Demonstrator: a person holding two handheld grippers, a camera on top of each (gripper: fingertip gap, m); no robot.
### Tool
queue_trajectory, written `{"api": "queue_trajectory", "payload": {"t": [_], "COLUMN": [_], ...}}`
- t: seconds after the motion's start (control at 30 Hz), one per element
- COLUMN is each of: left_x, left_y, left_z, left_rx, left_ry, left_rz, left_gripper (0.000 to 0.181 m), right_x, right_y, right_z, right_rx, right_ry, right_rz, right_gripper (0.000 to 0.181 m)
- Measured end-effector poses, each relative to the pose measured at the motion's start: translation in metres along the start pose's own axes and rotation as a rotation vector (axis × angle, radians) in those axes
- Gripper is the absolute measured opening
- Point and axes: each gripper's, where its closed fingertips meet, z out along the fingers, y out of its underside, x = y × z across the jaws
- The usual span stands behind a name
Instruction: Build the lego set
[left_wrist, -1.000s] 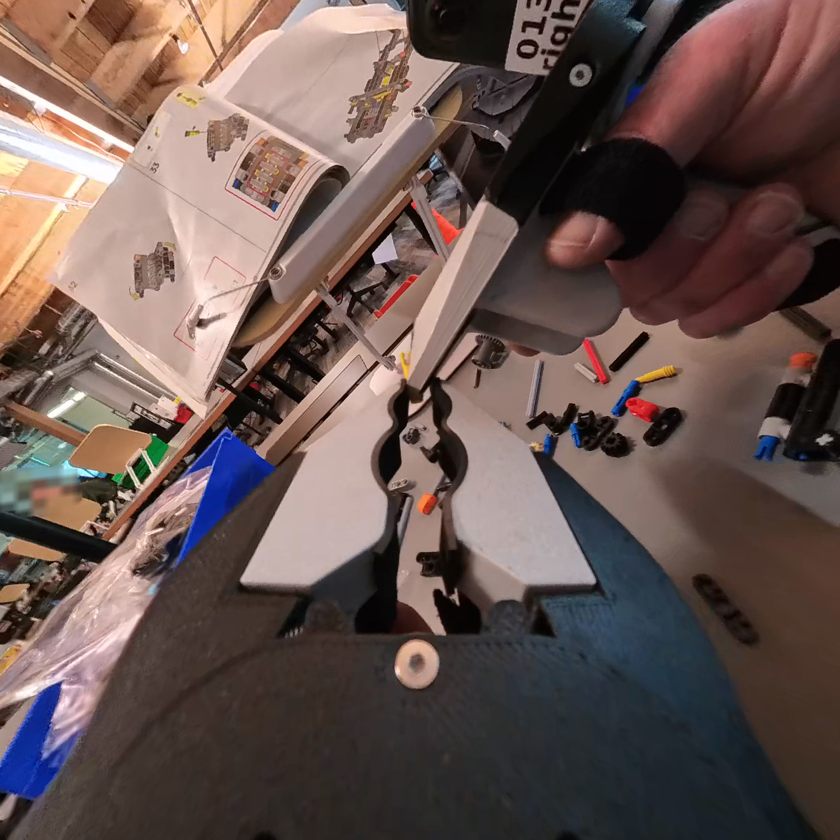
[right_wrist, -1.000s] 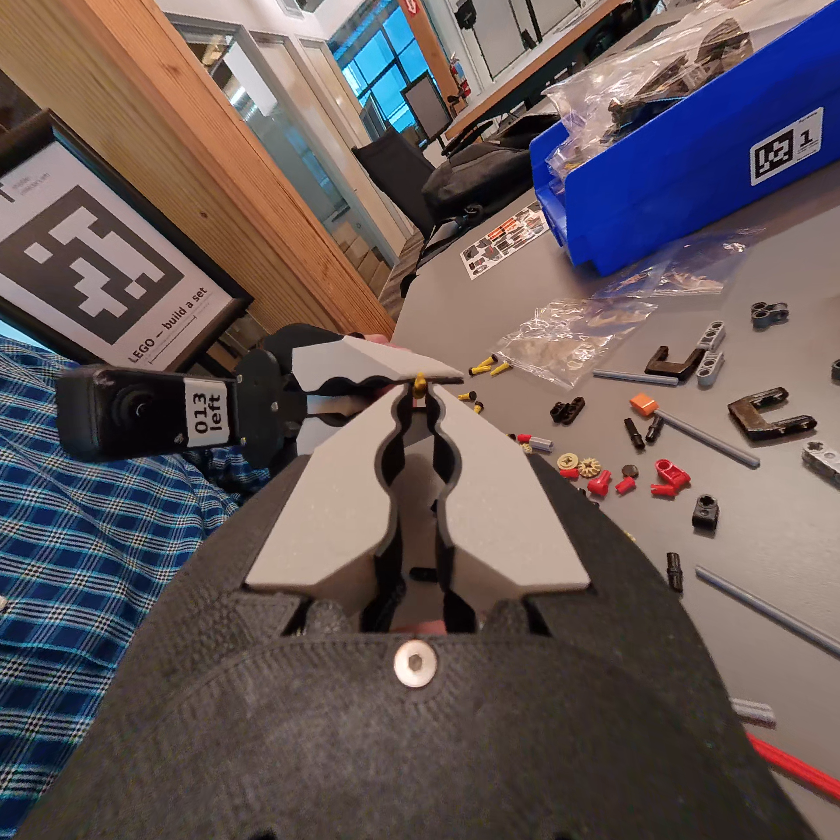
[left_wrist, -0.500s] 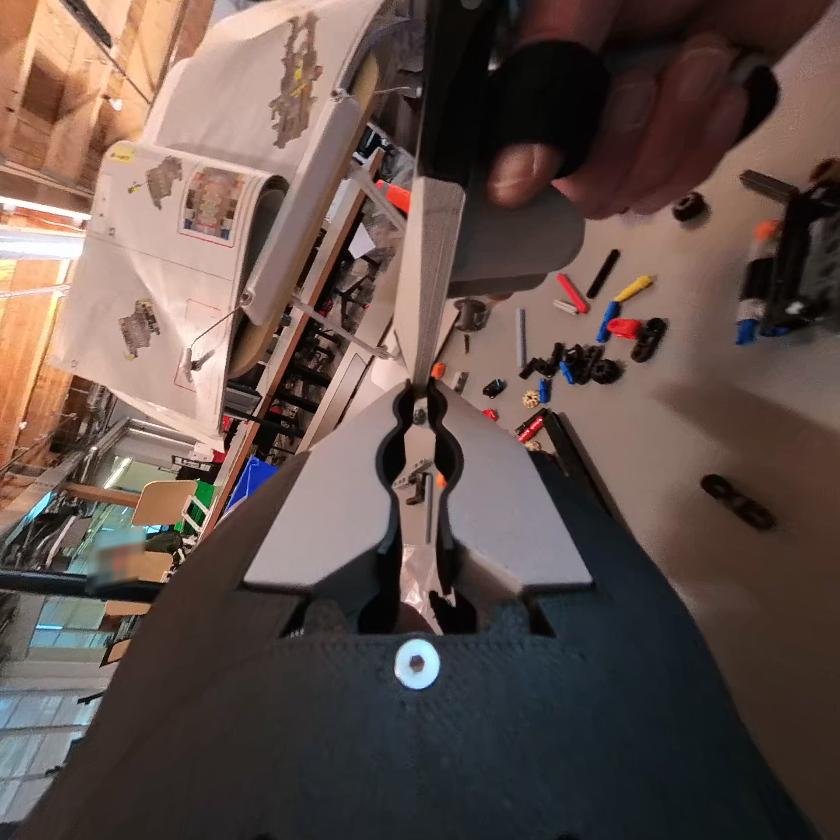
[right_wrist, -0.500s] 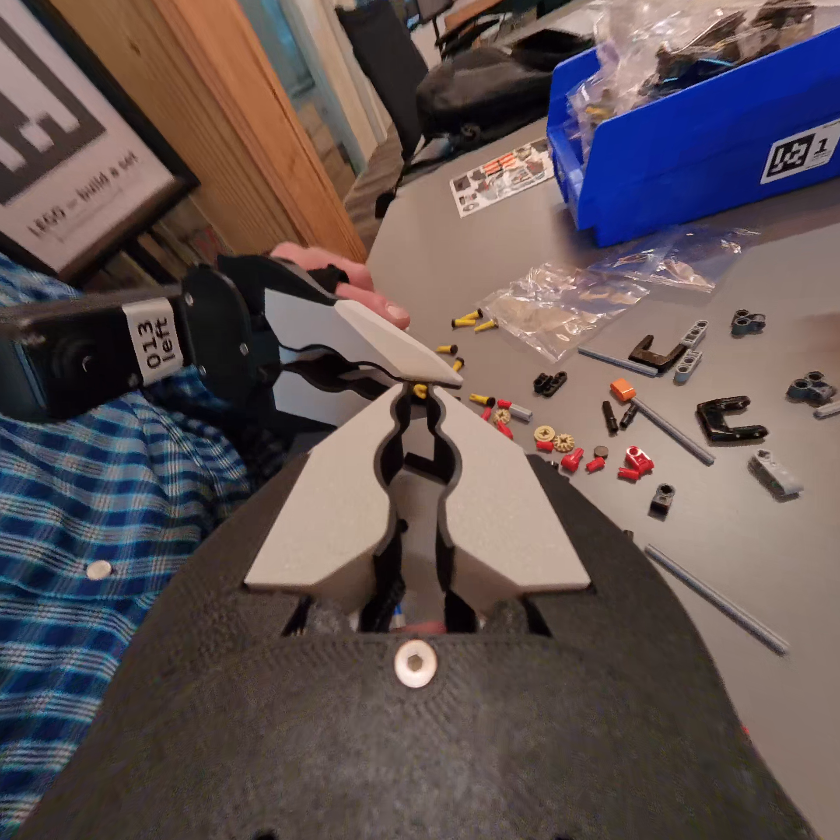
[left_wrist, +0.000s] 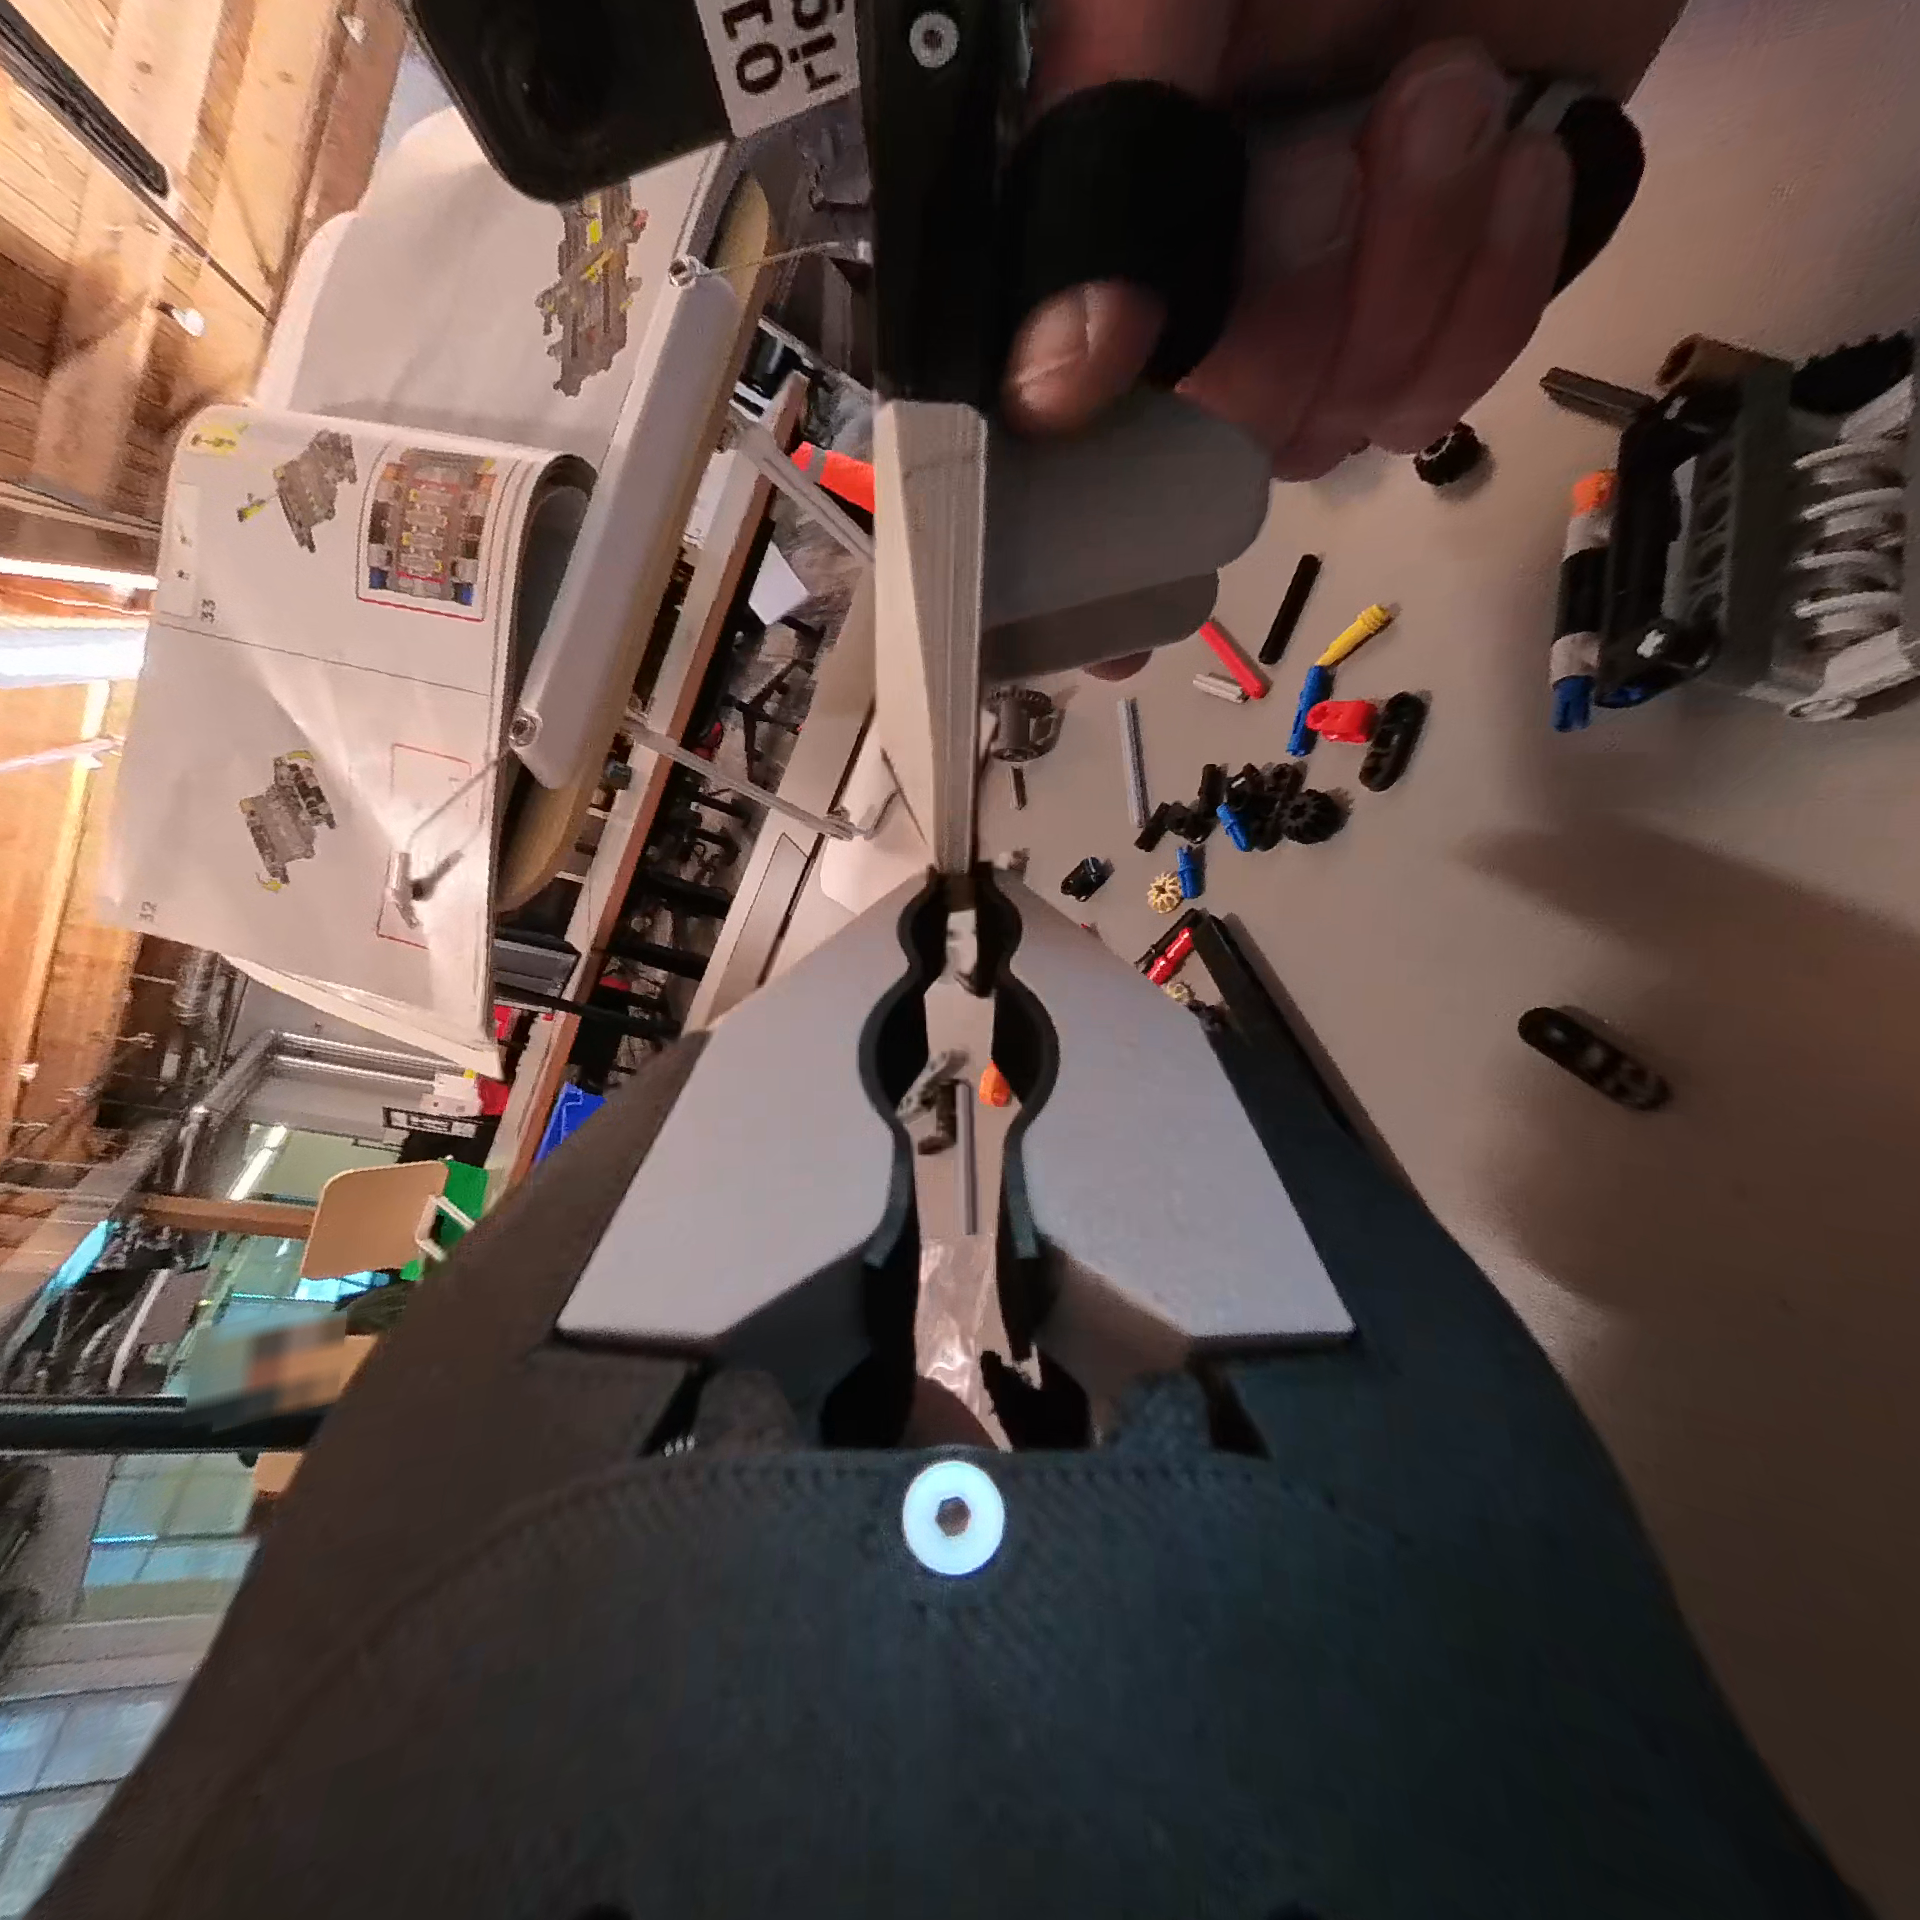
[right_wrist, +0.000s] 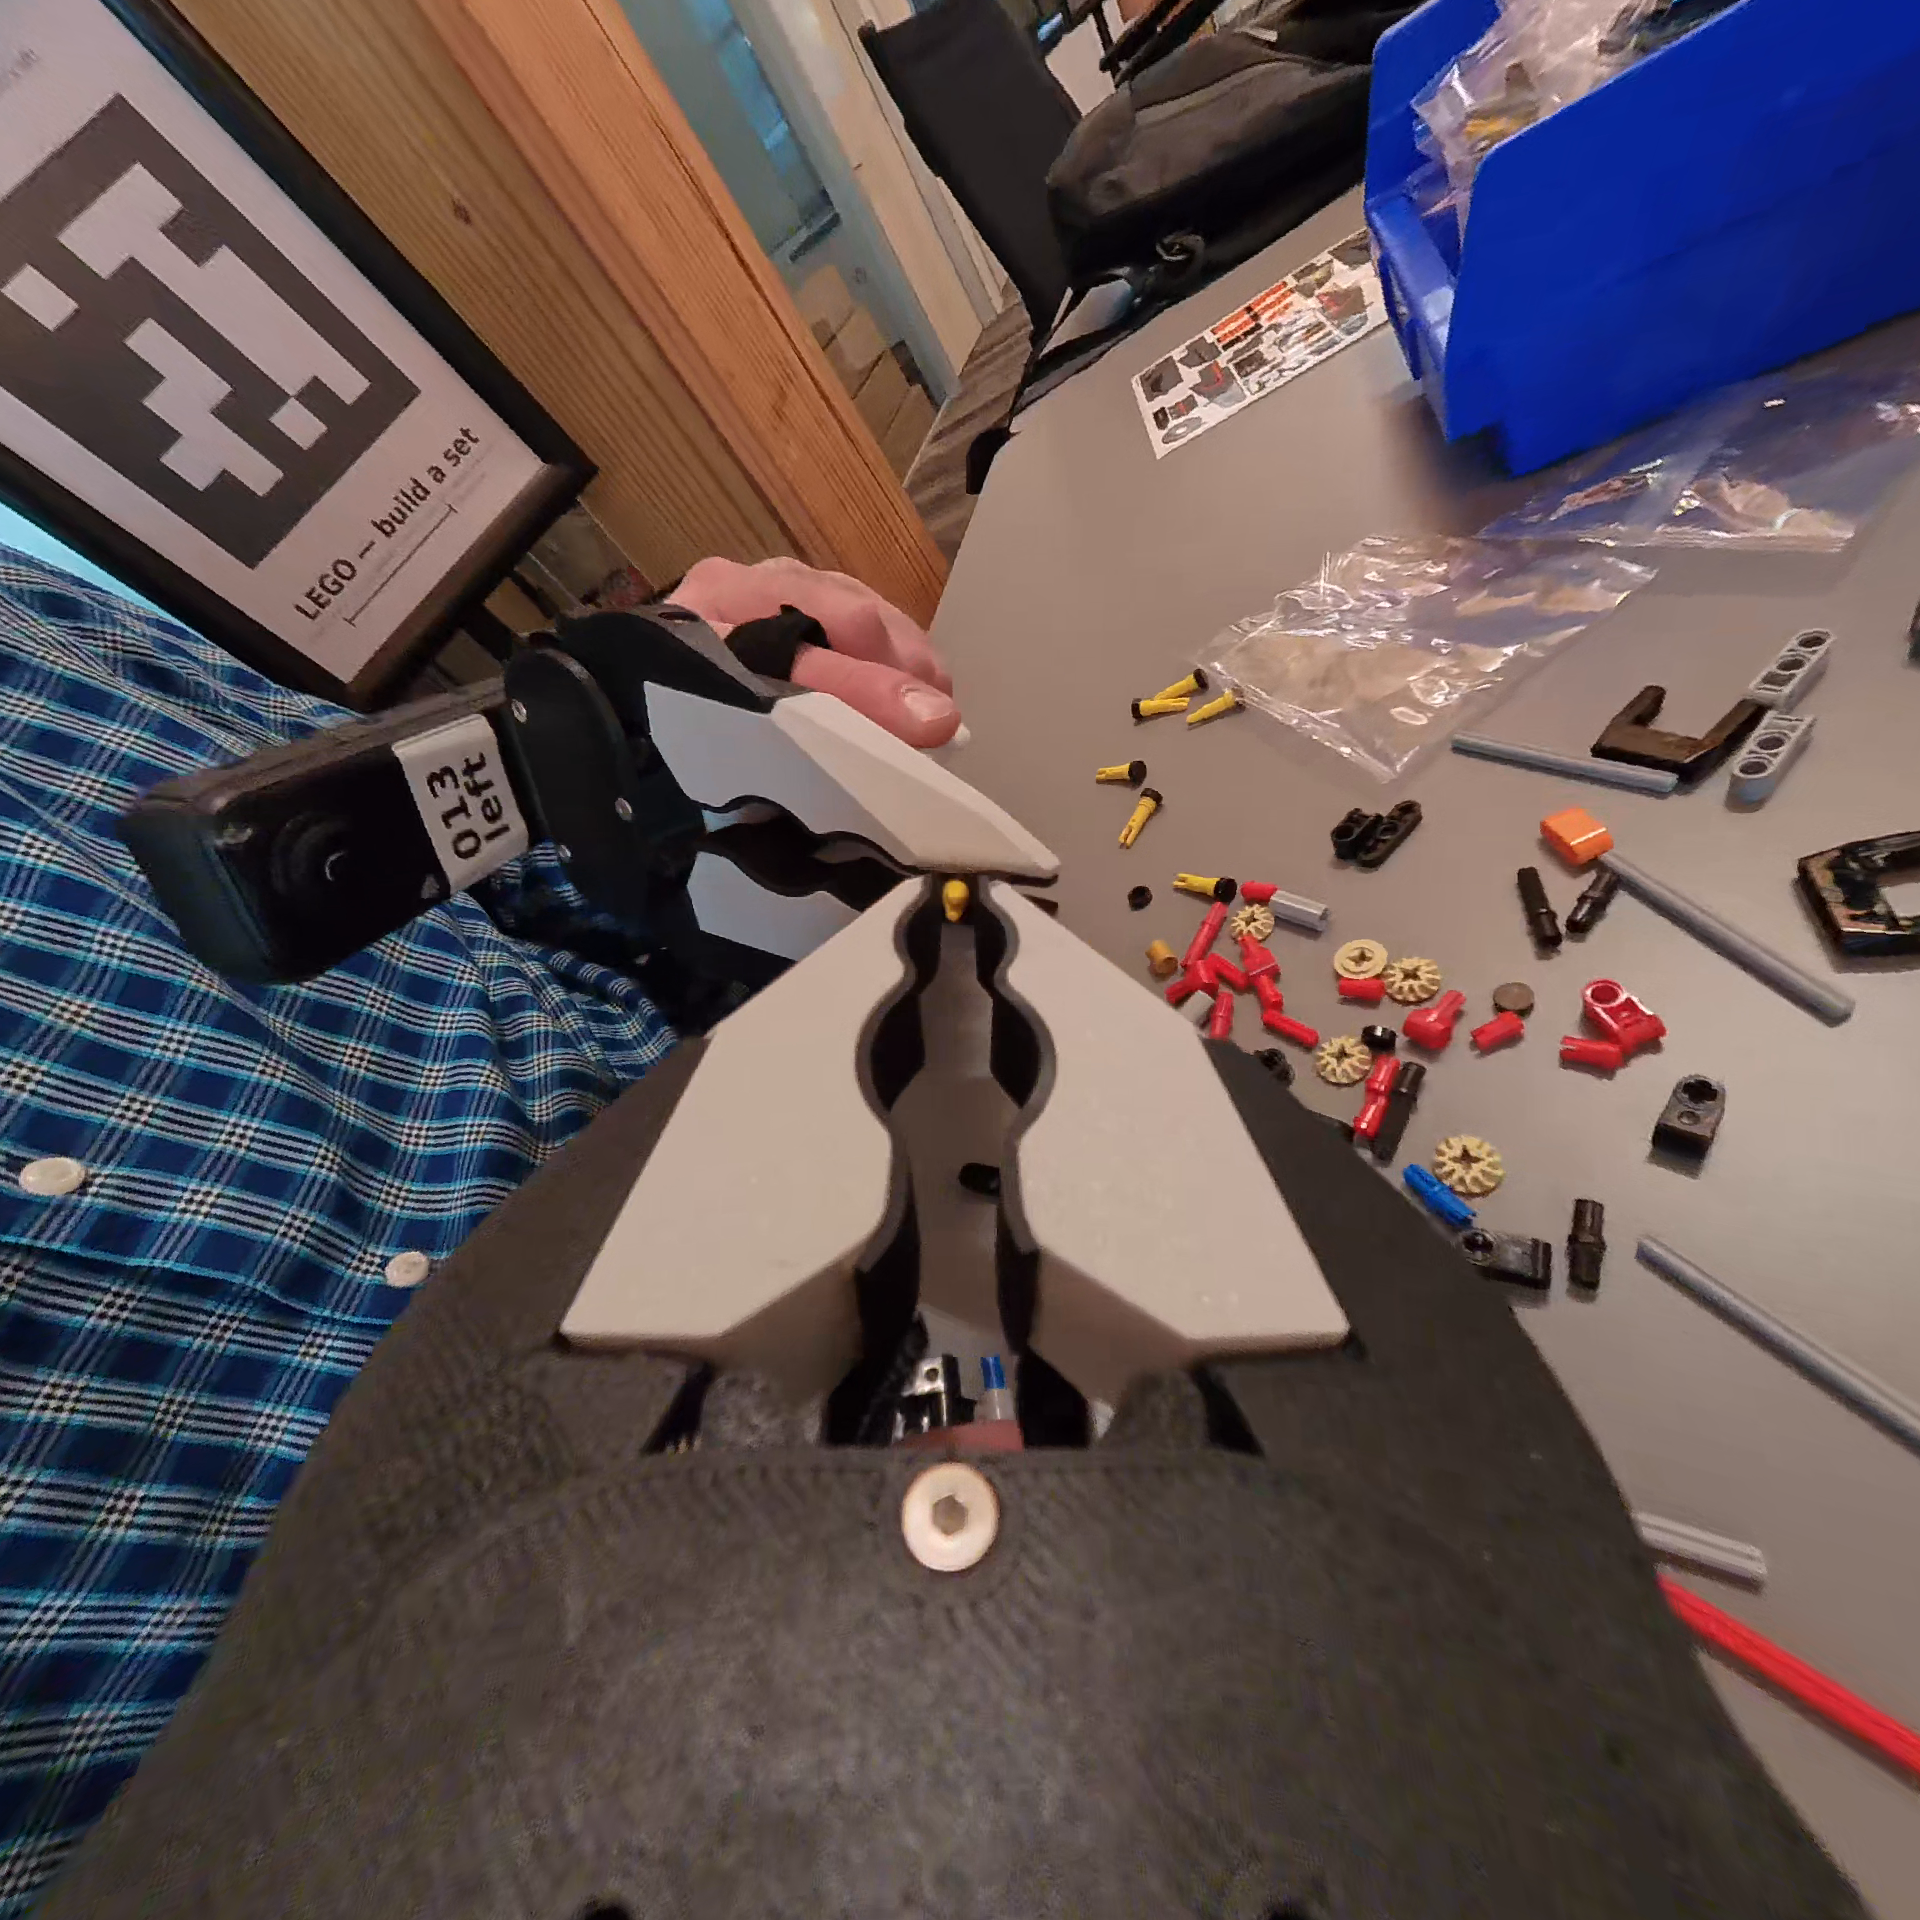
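In the right wrist view my right gripper (right_wrist: 954, 885) is shut on a small yellow pin (right_wrist: 954, 900) held at its tips. My left gripper (right_wrist: 1039, 862) comes in from the left and meets it tip to tip above the grey table (right_wrist: 1091, 540). In the left wrist view my left gripper (left_wrist: 961, 883) has its jaws closed on a small dark piece (left_wrist: 971, 890). The right gripper (left_wrist: 951, 857) reaches down from above onto that spot. A partly built grey and black model (left_wrist: 1745, 582) lies on the table at the right.
An open instruction booklet (left_wrist: 343, 623) stands on a holder at the left. Loose small parts (right_wrist: 1382, 1008) and grey axles (right_wrist: 1725, 935) are scattered on the table. Plastic bags (right_wrist: 1423, 634), a sticker sheet (right_wrist: 1257, 332) and a blue bin (right_wrist: 1683, 239) lie farther back. A person's plaid sleeve (right_wrist: 260, 1143) is at the left. Both grippers' tips are close together, under 4 cm apart.
Both grippers stayed tip to tip while turning together. The left gripper rolled, so the right one now comes straight down in its view. The yellow pin stays in the right gripper's tips.
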Motion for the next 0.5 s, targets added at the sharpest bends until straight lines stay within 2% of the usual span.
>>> {"api": "queue_trajectory", "payload": {"t": [0.17,0.27,0.4,0.5], "left_x": [0.003,0.004,0.013,0.024], "left_y": [0.0,0.003,0.037,0.051], "left_z": [-0.001,-0.005,-0.011,-0.01], "left_rx": [0.01,0.003,-0.121,-0.18], "left_ry": [-0.004,0.017,0.137,0.219], "left_rz": [-0.015,-0.126,-0.293,-0.397], "left_gripper": [0.003,0.01,0.013,0.014], "right_x": [-0.001,0.009,0.034,0.052], "right_y": [0.004,0.003,0.005,0.01], "right_z": [0.001,-0.006,-0.023,-0.029], "right_rx": [-0.026,-0.047,-0.118,-0.204], "right_ry": [0.002,0.071,0.223,0.325], "right_rz": [-0.028,-0.075,-0.158,-0.224], "right_gripper": [0.003,0.002,0.002,0.002]}}
